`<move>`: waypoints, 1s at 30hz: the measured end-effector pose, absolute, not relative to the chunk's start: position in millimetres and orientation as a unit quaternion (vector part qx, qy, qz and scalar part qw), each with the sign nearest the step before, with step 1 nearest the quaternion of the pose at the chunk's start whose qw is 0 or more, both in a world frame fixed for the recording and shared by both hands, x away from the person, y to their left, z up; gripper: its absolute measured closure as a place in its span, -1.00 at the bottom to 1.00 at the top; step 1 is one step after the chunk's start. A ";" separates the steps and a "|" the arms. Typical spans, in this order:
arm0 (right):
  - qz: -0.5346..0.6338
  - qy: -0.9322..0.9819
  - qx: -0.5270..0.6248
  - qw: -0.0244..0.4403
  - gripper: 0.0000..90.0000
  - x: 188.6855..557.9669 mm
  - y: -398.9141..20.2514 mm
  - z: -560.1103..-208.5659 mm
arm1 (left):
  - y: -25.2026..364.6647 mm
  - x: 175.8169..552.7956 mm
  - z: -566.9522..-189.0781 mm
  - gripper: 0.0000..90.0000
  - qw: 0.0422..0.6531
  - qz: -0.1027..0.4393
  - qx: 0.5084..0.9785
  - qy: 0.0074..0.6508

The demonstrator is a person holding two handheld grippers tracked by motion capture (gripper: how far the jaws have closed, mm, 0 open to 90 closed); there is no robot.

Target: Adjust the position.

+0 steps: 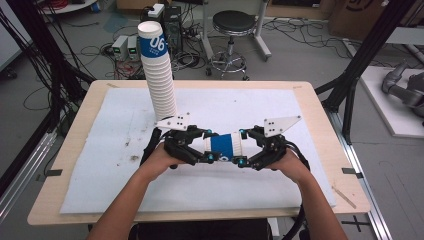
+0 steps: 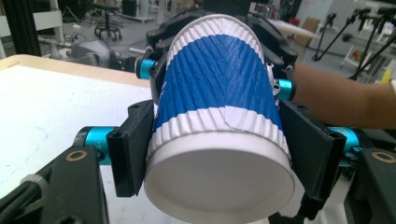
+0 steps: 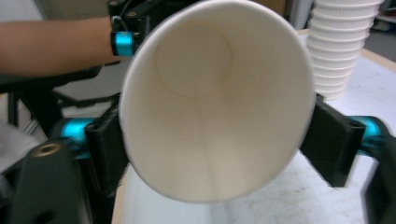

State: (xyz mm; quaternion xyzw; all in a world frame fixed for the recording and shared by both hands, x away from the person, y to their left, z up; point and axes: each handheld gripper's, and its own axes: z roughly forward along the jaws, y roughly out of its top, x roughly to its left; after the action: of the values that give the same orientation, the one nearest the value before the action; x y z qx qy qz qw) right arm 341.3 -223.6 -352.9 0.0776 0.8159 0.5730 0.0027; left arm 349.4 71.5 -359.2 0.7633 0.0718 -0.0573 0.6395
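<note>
White mat (image 1: 280, 185) covers wooden table (image 1: 75, 210); stool (image 1: 232, 25) behind.

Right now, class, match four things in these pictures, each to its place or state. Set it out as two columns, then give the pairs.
Things
1. paper cup
2. stack of cups
3. left gripper
4. stool

Places or states
A. standing upright on the white mat
B. on the floor beyond the table
C. held sideways above the mat
D. shut on the cup's base end

Pairs: 1-C, 2-A, 3-D, 4-B
</note>
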 end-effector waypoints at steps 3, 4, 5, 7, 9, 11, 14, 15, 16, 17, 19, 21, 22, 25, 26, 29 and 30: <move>0.569 0.820 0.068 0.005 -0.45 341.1 -225.1 -352.5 | 70.1 348.4 -359.7 -0.33 0.632 -0.055 0.769 0.073; 0.566 0.822 0.065 0.007 -0.45 341.5 -225.5 -352.4 | 69.1 347.6 -359.7 -0.33 0.630 -0.055 0.771 0.074; 0.562 0.824 0.066 0.004 -0.44 341.1 -225.8 -352.3 | 68.3 346.8 -359.5 -0.35 0.623 -0.047 0.778 0.069; 0.556 0.829 0.063 0.009 -0.43 341.0 -226.0 -352.1 | 66.0 343.8 -359.0 -0.41 0.604 -0.017 0.794 0.068; 0.547 0.835 0.063 0.007 -0.42 341.3 -226.5 -351.4 | 63.0 342.3 -360.7 -0.50 0.588 -0.013 0.806 0.070; 0.540 0.839 0.061 0.005 -0.41 341.0 -225.8 -350.9 | 60.5 341.0 -362.4 -0.46 0.577 -0.009 0.815 0.056; 0.533 0.844 0.062 0.004 -0.41 340.5 -225.0 -351.5 | 59.3 341.4 -364.1 -0.35 0.571 -0.010 0.820 0.045; 0.533 0.843 0.064 0.003 -0.41 340.6 -225.4 -351.2 | 59.4 341.5 -364.3 -0.34 0.572 -0.012 0.819 0.047; 0.538 0.840 0.066 0.000 -0.45 340.8 -225.4 -350.9 | 59.5 341.8 -364.4 -0.34 0.577 -0.015 0.815 0.048; 0.544 0.836 0.072 -0.003 -0.51 341.2 -225.5 -350.4 | 60.1 342.4 -364.2 -0.35 0.581 -0.017 0.812 0.050; 0.564 0.821 0.087 -0.006 -0.57 341.8 -225.8 -349.6 | 62.1 343.0 -364.1 -0.35 0.598 -0.018 0.800 0.055; 0.579 0.809 0.099 -0.005 -0.60 341.9 -227.4 -348.2 | 64.9 344.2 -365.2 -0.34 0.620 -0.026 0.782 0.059; 0.584 0.806 0.100 -0.007 -0.60 342.0 -228.1 -348.1 | 65.8 345.0 -366.3 -0.34 0.631 -0.030 0.773 0.061; 0.580 0.809 0.096 -0.003 -0.53 341.7 -228.0 -347.9 | 63.2 344.5 -370.2 -0.34 0.623 -0.029 0.779 0.061; 0.579 0.810 0.092 -0.002 -0.51 341.6 -227.9 -347.6 | 62.9 344.2 -370.7 -0.34 0.621 -0.029 0.781 0.064; 0.570 0.817 0.084 -0.001 -0.46 342.1 -228.5 -347.4 | 60.6 340.9 -371.0 -0.36 0.607 -0.013 0.791 0.067; 0.568 0.819 0.082 0.003 -0.45 341.9 -228.2 -347.1 | 60.3 340.2 -371.0 -0.39 0.600 -0.003 0.797 0.070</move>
State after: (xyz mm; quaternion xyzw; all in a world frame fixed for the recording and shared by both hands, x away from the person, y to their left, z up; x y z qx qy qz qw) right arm 341.9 -228.2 -347.1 0.0825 0.8189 0.5680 0.0032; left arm 340.2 60.3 -371.0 0.7967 0.0695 -0.0025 0.6003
